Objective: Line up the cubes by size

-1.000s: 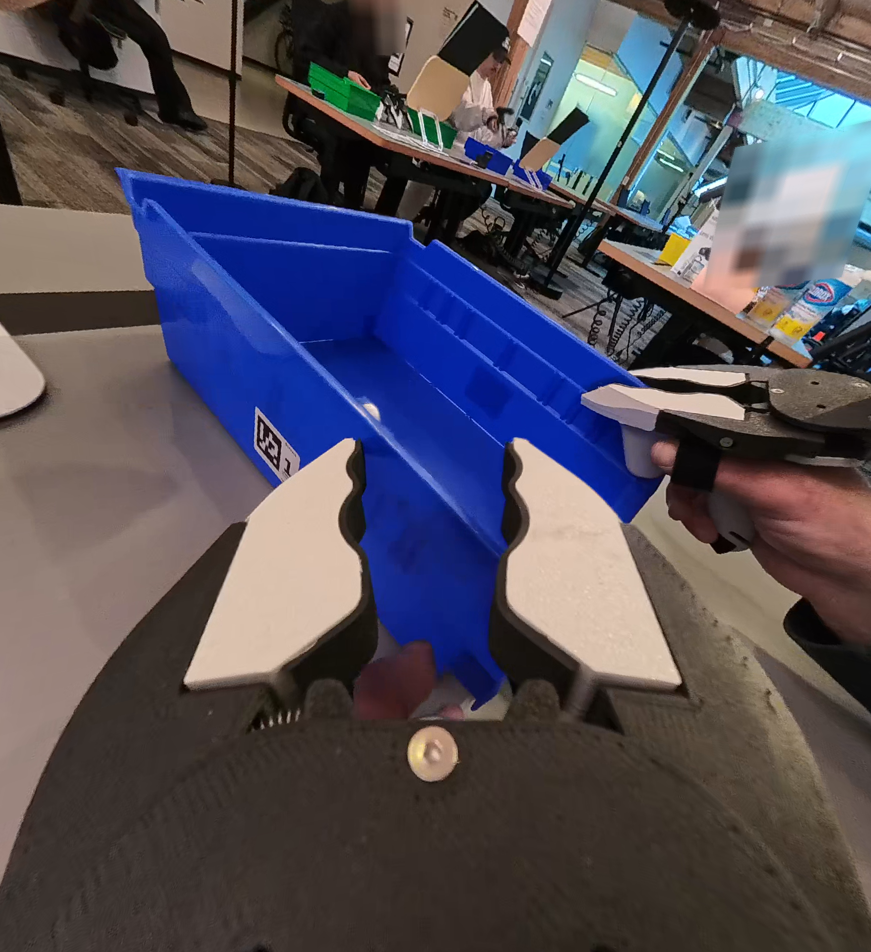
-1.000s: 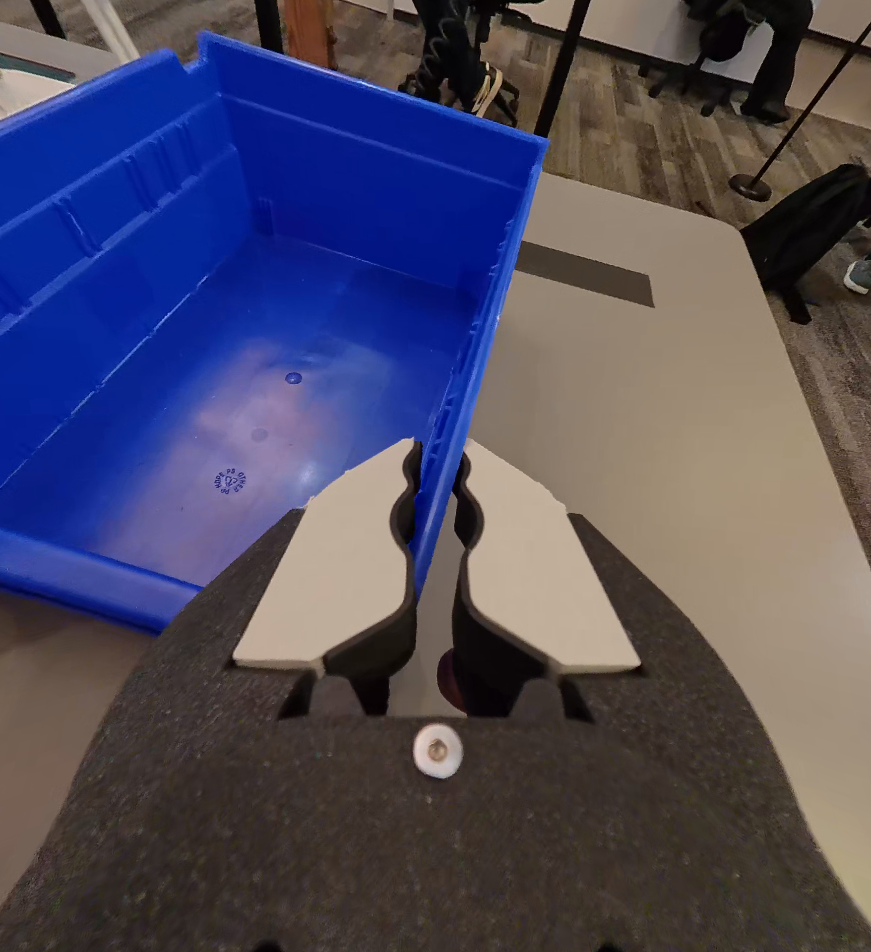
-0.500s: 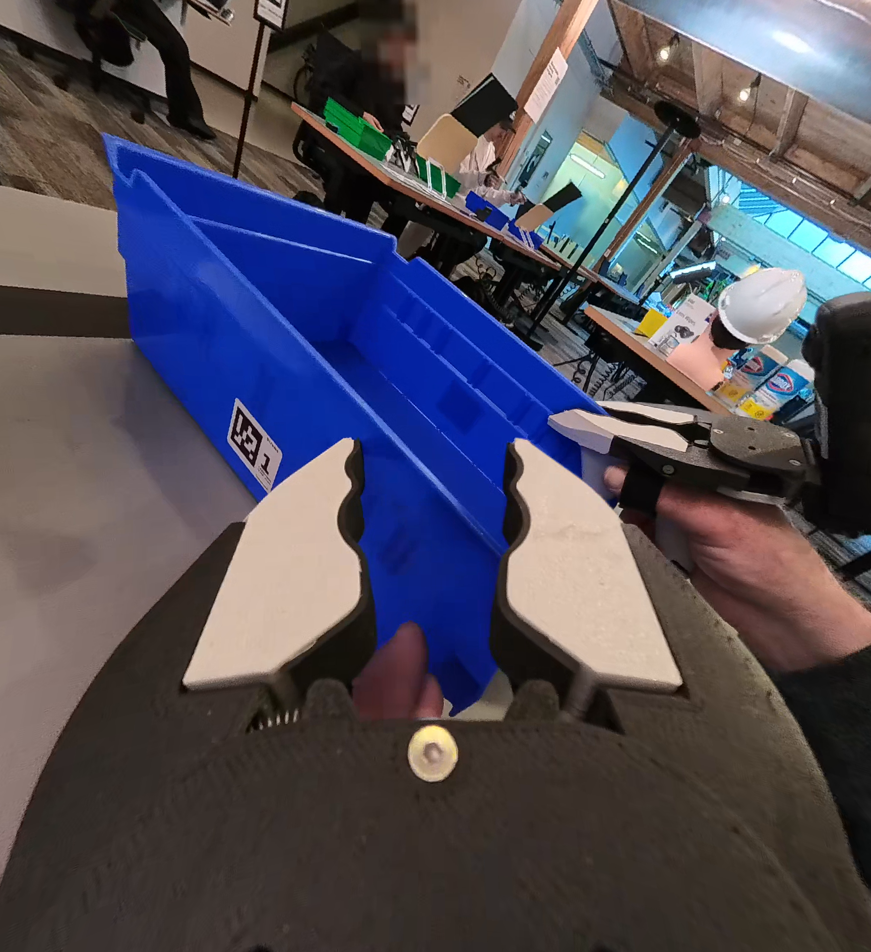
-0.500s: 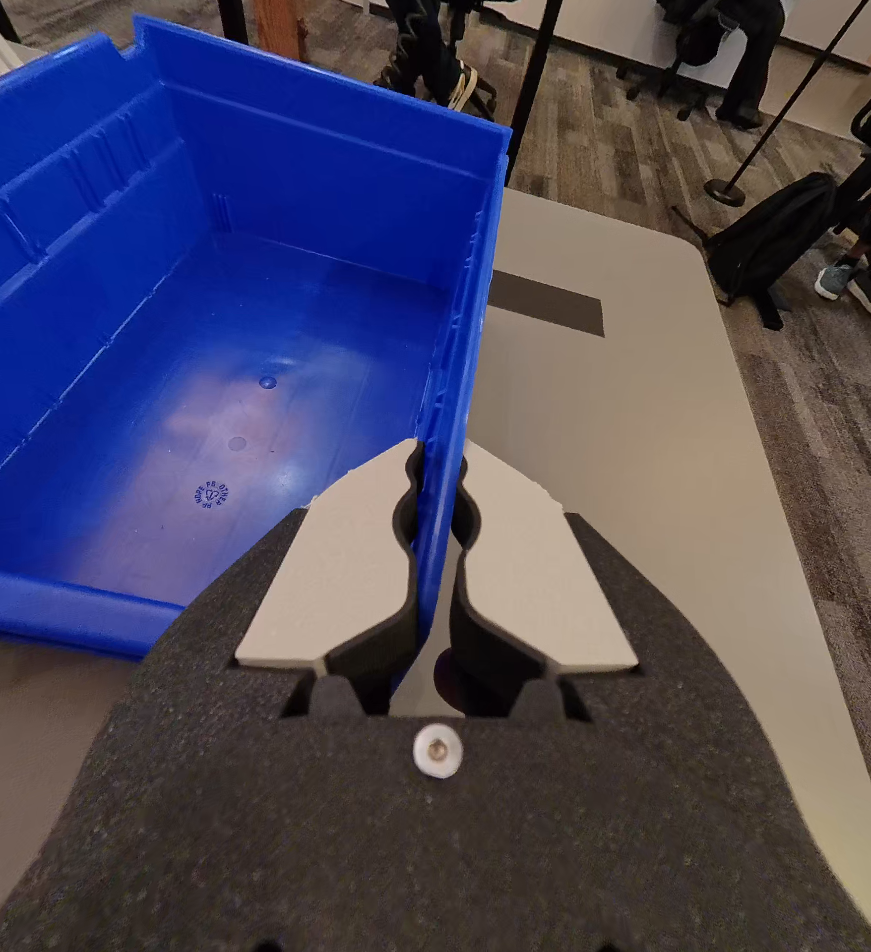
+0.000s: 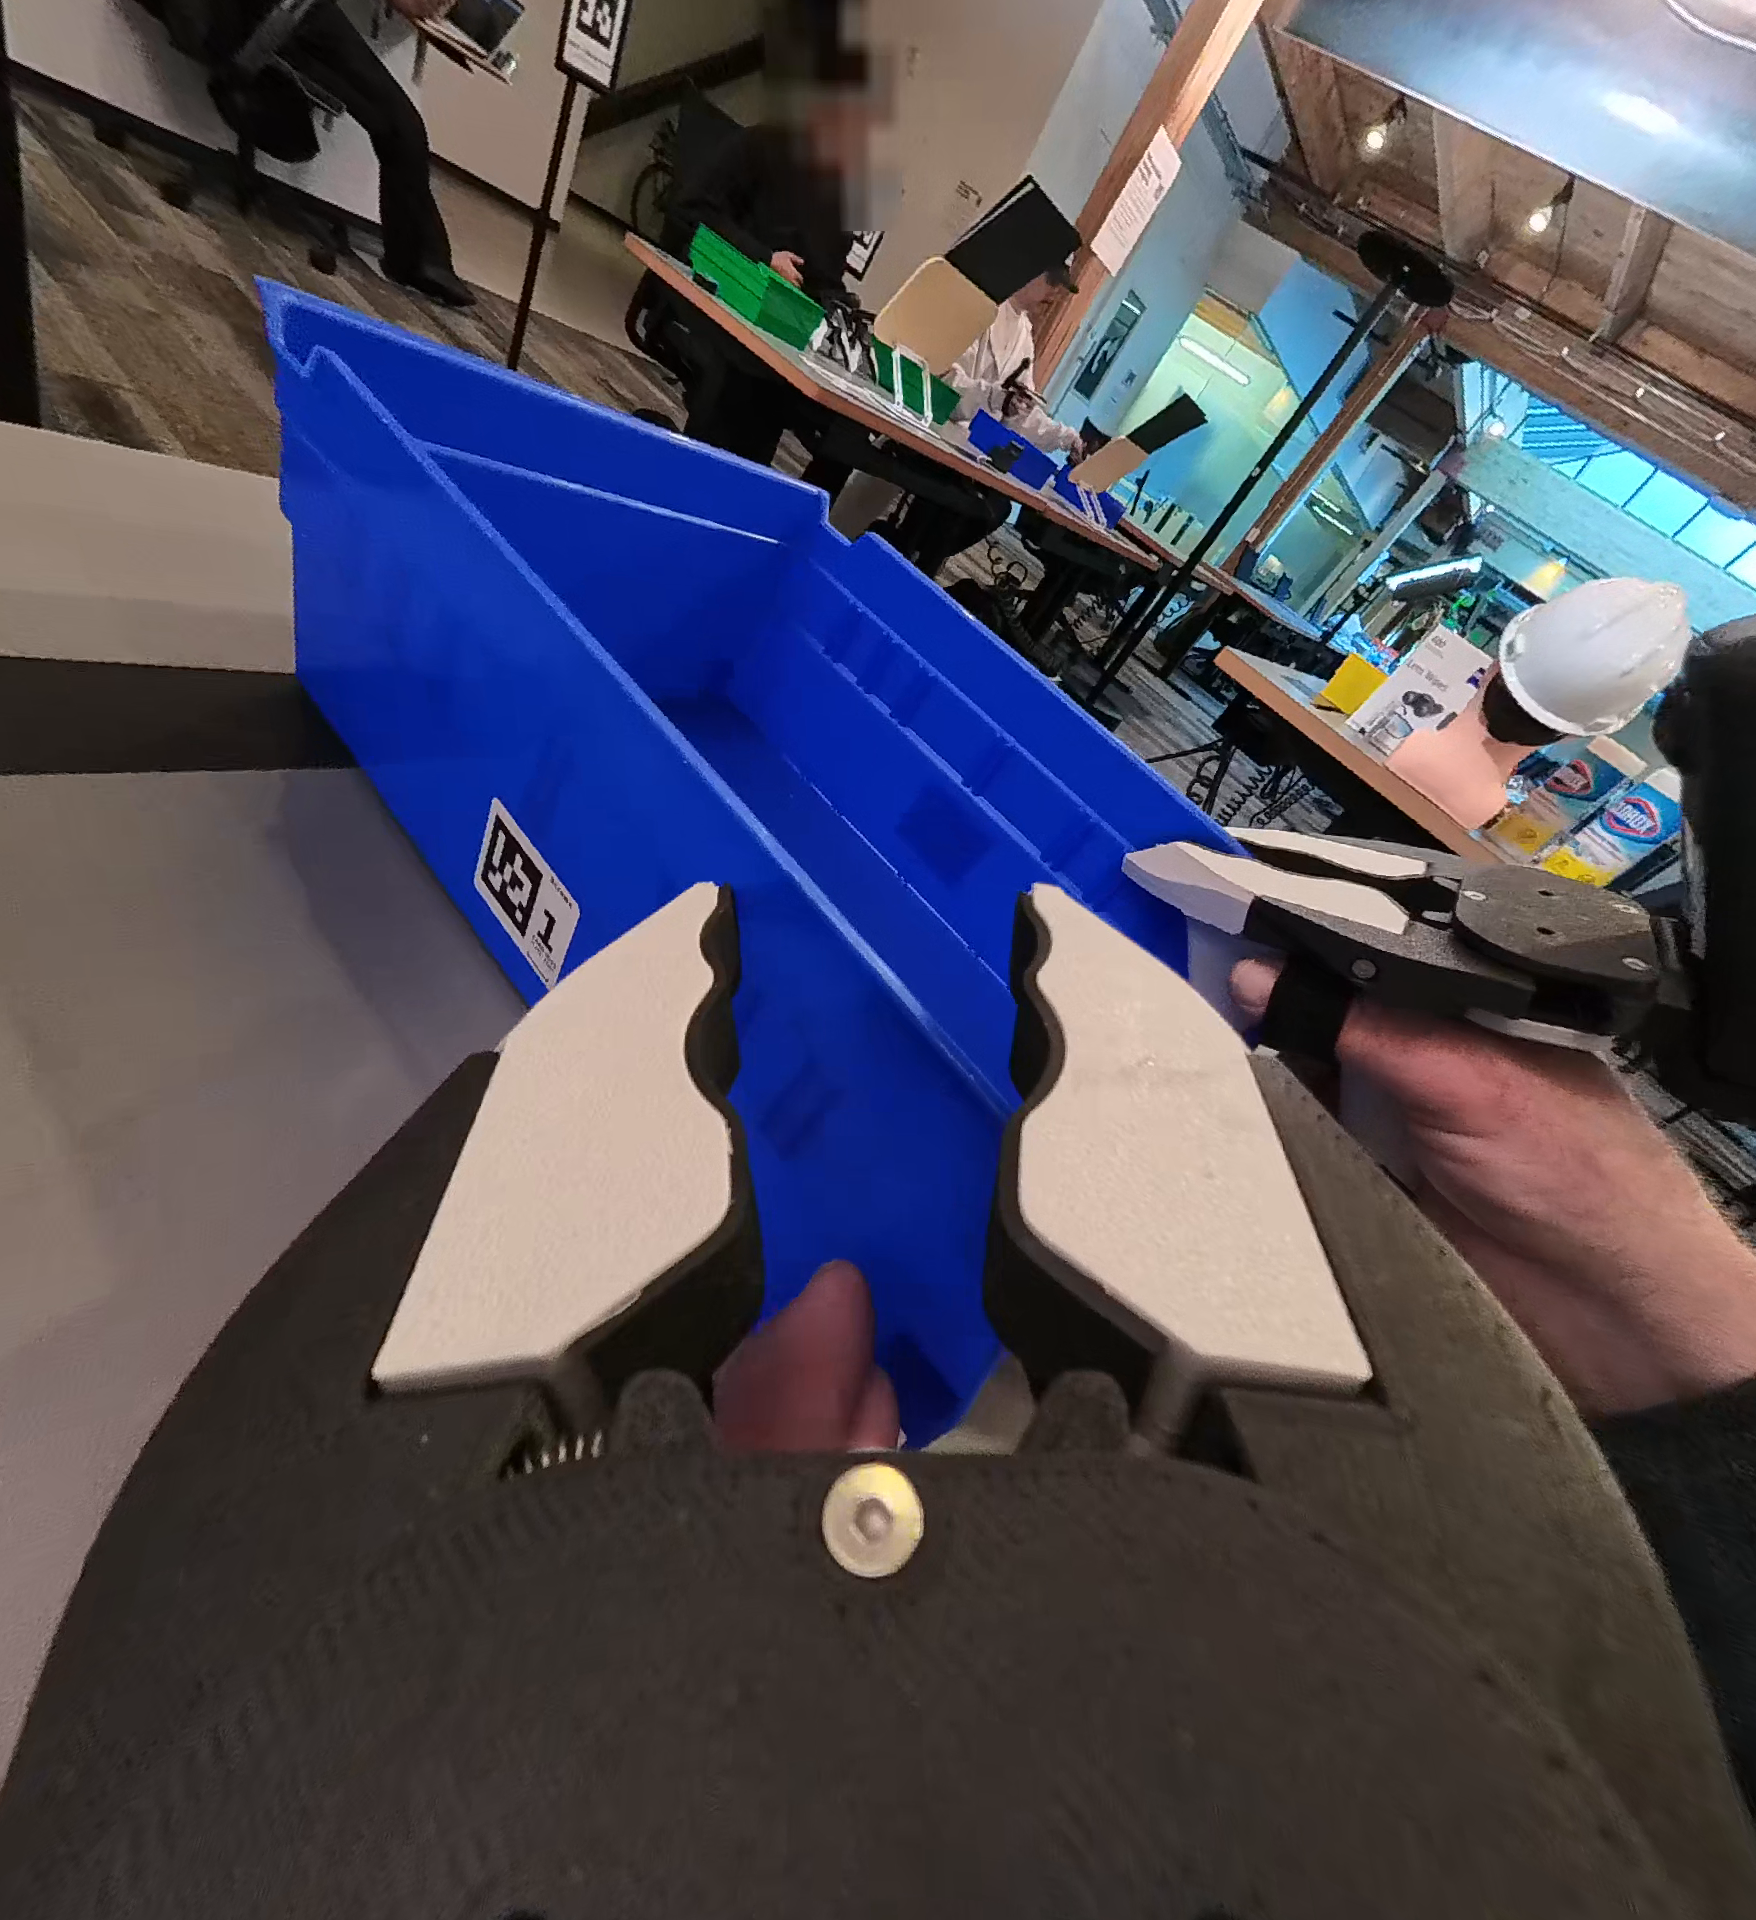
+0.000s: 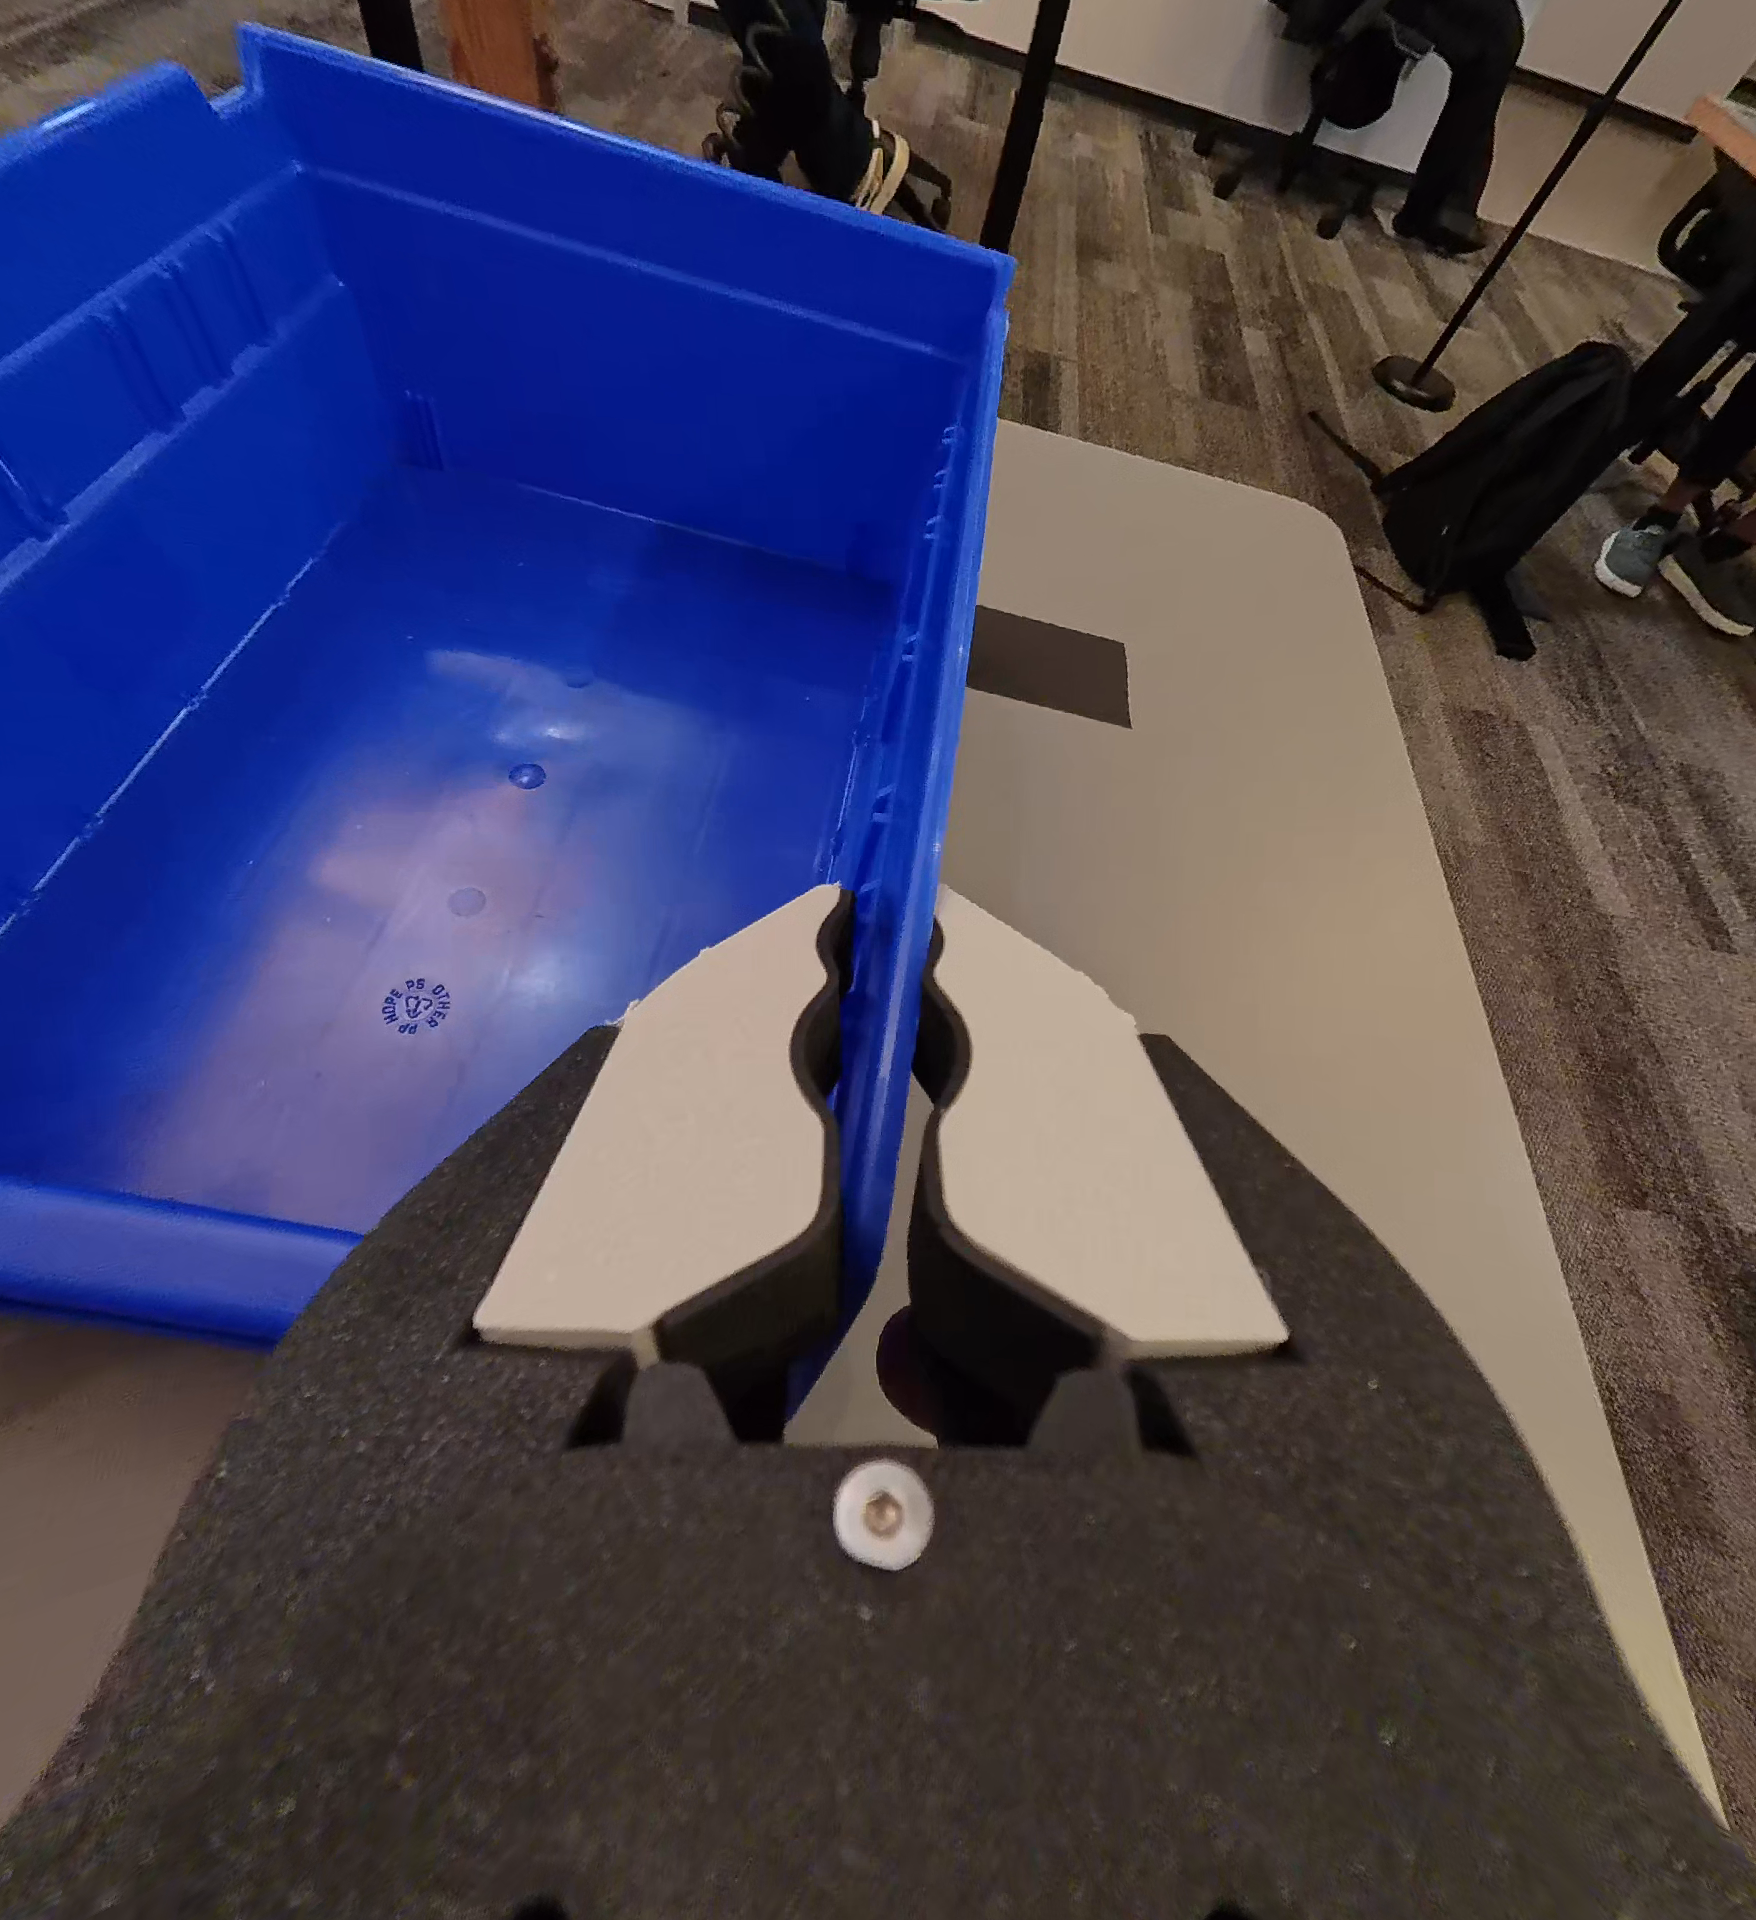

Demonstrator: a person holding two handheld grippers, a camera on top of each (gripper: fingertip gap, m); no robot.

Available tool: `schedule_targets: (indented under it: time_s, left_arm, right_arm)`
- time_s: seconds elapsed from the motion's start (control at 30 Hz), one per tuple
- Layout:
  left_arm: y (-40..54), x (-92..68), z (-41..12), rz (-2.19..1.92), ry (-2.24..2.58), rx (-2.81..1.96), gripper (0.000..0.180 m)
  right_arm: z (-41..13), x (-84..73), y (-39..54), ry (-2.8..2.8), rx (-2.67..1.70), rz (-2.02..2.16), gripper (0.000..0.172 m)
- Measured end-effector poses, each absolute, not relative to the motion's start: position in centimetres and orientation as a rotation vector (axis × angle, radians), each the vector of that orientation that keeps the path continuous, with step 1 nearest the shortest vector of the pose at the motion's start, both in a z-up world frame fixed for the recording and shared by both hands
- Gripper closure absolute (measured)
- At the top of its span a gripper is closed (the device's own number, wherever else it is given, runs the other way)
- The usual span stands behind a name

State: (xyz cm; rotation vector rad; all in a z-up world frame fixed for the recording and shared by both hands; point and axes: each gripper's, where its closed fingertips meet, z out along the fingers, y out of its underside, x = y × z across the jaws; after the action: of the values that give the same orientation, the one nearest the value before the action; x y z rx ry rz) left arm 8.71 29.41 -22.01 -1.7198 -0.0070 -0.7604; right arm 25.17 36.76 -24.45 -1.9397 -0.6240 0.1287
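Note:
No cube shows in either view. An empty blue bin (image 5: pixel 500 727) fills both views over the grey table (image 5: pixel 126 987). My left gripper (image 5: pixel 869 904) has its fingers well apart, with the bin's near left corner wedged between them. The left wall runs slantwise from pad to pad. My right gripper (image 6: pixel 884 904) is shut on the bin's right wall (image 6: pixel 915 727), one pad inside and one outside. It also shows in the left wrist view (image 5: pixel 1196 883), clamped on the far wall, with a hand (image 5: pixel 1476 1143) under it.
A black-and-white marker sticker (image 5: pixel 526 894) is on the bin's left wall. A dark strip (image 6: pixel 1050 665) crosses the table (image 6: pixel 1217 935). The table's right edge and carpet lie close by. A black backpack (image 6: pixel 1508 488), stand poles, other tables and seated people are beyond. About 20 cm separates my left fingertips from my right.
Both grippers and the bin have moved together. The bin keeps its place in both jaws while the room behind shifts, and more floor shows past the table. Neither grip has changed.

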Motion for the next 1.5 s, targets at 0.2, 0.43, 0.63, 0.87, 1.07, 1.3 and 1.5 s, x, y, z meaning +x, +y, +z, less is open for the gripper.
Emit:
schedule_targets:
  time_s: [0.2, 0.43, 0.63, 0.87, 1.07, 1.3, 1.5]
  left_arm:
    - [28.2, 7.4, -20.8, -0.819, 0.009, -1.684, 0.108]
    - [17.6, -3.1, -16.3, -0.537, 0.147, -1.619, 0.101]
    - [7.7, -24.2, -14.0, 0.034, -0.036, -1.646, 0.112]
    - [-1.3, -44.5, -17.1, 0.46, -0.348, -1.721, 0.108]
    - [-1.0, -49.9, -21.6, 0.494, -0.428, -1.85, 0.102]
    - [1.1, -50.8, -24.9, 0.457, -0.387, -1.971, 0.131]
    - [1.7, -51.1, -25.9, 0.423, -0.401, -1.977, 0.167]
  right_arm:
    - [-23.9, 25.9, 36.7, -0.622, -1.89, 0.1, 0.14]
    - [-18.0, 25.8, 32.6, -0.658, -1.702, -0.024, 0.133]
    - [-16.2, 10.5, 22.0, -0.961, -1.541, 0.325, 0.129]
    - [-20.6, -13.0, 7.8, -1.295, -1.434, 0.815, 0.115]
    - [-23.4, -25.1, 5.3, -1.311, -1.494, 0.911, 0.11]
    - [-24.9, -31.0, 5.9, -1.273, -1.539, 0.88, 0.121]
    - [-25.1, -32.4, 6.4, -1.243, -1.55, 0.855, 0.136]
